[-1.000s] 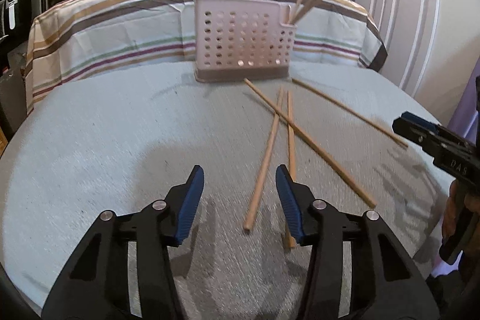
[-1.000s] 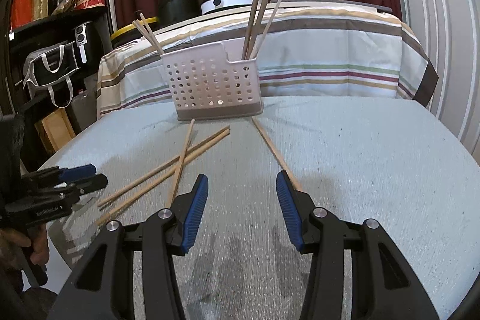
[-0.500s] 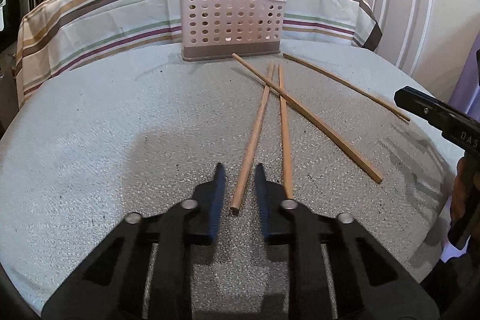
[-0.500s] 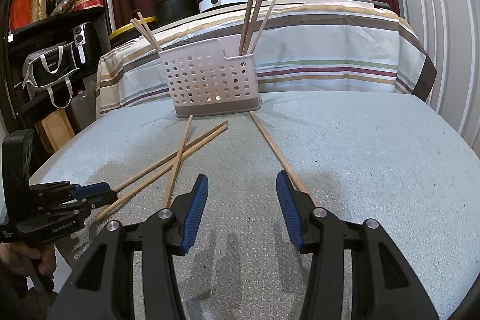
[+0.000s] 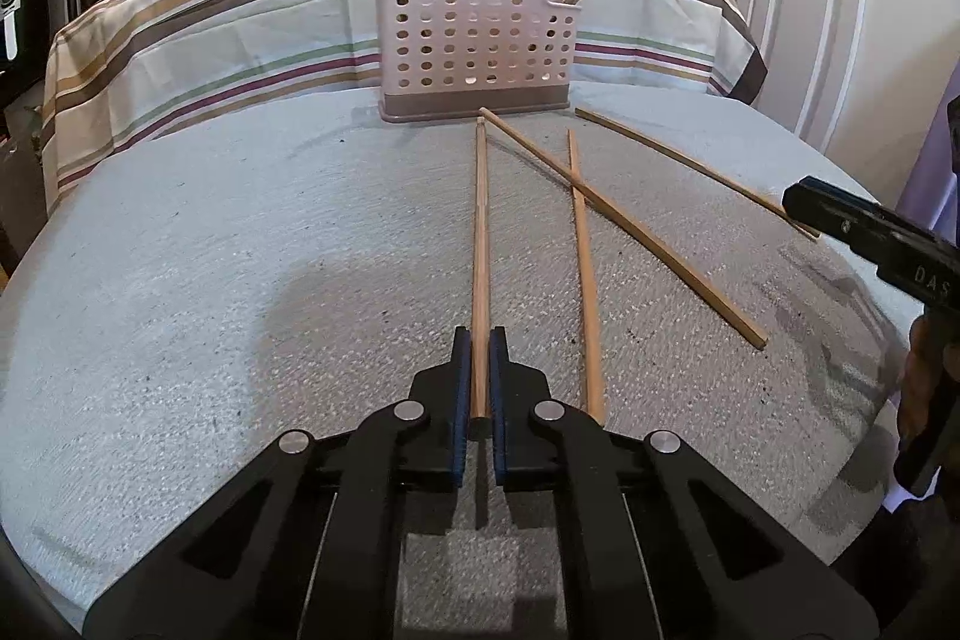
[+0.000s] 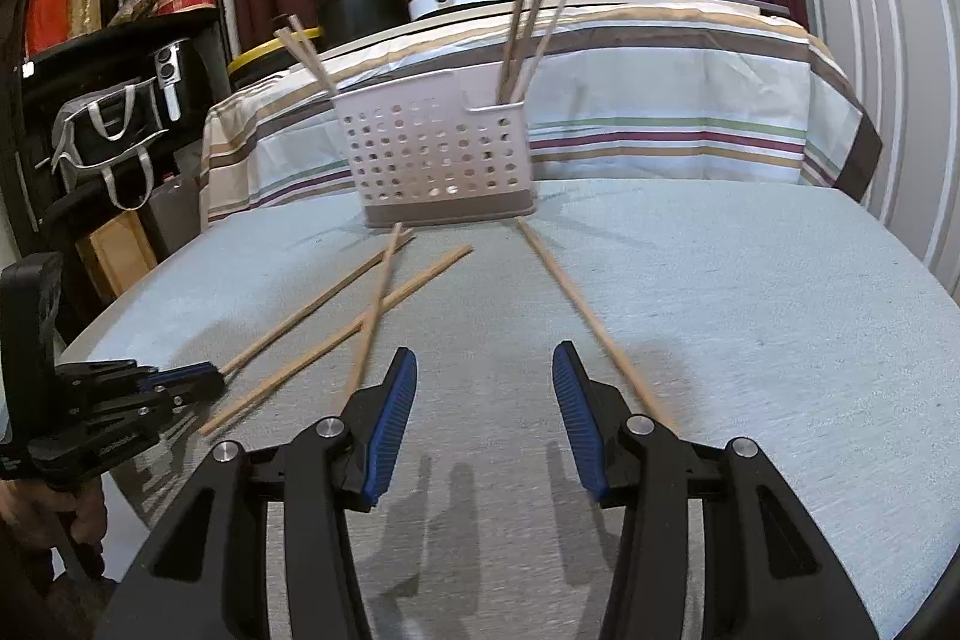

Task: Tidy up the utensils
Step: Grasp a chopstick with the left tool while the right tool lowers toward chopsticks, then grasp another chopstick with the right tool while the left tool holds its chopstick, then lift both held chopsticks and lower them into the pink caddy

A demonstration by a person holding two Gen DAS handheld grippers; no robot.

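My left gripper (image 5: 479, 340) is shut on the near end of a wooden chopstick (image 5: 480, 244) that lies on the table and points at the pink perforated utensil holder (image 5: 474, 40). Three more loose chopsticks lie to its right: one alongside (image 5: 582, 268), one crossing it (image 5: 624, 226), one farther right (image 5: 696, 172). The holder has chopsticks standing in both end compartments. My right gripper (image 6: 483, 370) is open and empty above the table, with a chopstick (image 6: 576, 310) passing just right of it. The left gripper also shows in the right wrist view (image 6: 198, 377).
The grey-covered round table (image 5: 240, 250) drops off at its near edges. Behind it stands a striped-cloth table (image 6: 660, 100) with a pan, a bowl and pots. A dark shelf (image 6: 108, 70) with bags stands at the left, a white cabinet at the right.
My left gripper moved forward and closed from open onto the end of the leftmost chopstick, which now points straight at the holder. The right gripper stayed open and nearly still.
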